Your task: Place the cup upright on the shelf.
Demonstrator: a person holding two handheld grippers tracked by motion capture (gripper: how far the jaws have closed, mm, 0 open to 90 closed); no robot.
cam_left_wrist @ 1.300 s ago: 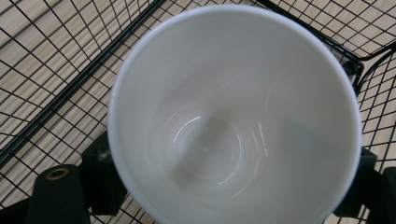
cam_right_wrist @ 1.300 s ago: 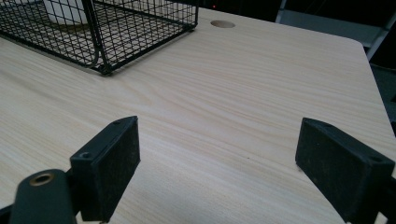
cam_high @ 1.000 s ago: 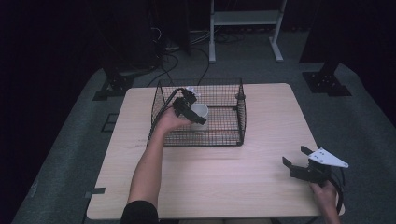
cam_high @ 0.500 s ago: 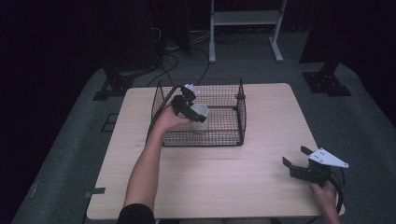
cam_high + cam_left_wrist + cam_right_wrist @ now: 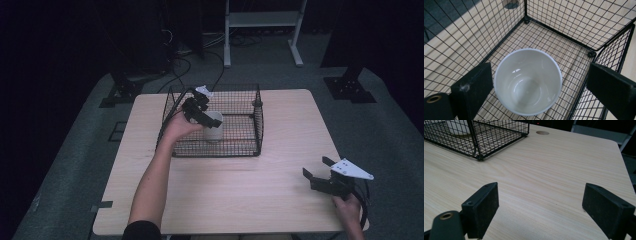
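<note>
Inside the wire basket (image 5: pixel 235 131), the left gripper (image 5: pixel 537 82) spread wide around the white cup (image 5: pixel 528 81), seemingly untouched; the right gripper (image 5: pixel 541 212) gaped empty.

Light falls from above onto the pale table (image 5: pixel 240 200), which stands bright against a nearly black room in the high view. That view is soft and slightly grainy. Inside the white cup (image 5: pixel 528 81) sit small glare spots. The near black pads (image 5: pixel 481 208) in both gripper views look blurred.
</note>
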